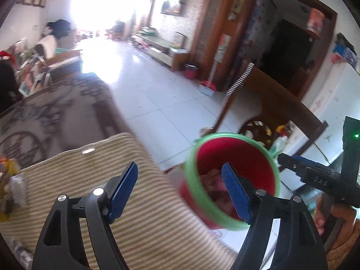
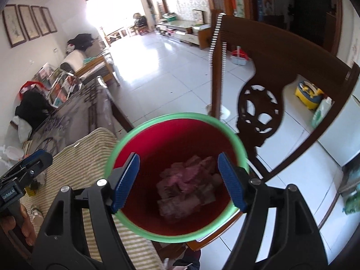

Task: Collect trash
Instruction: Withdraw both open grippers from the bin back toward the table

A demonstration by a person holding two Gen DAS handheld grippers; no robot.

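Right wrist view: both tools gape wide, empty; crumpled trash [image 2: 186, 186] fills red bin [image 2: 180, 139]

The left gripper [image 2: 20, 177], seen from the right wrist, carries a white label reading "GenRobot.AI". The right gripper [image 1: 319, 177] bears embossed letters, roughly "DAS".
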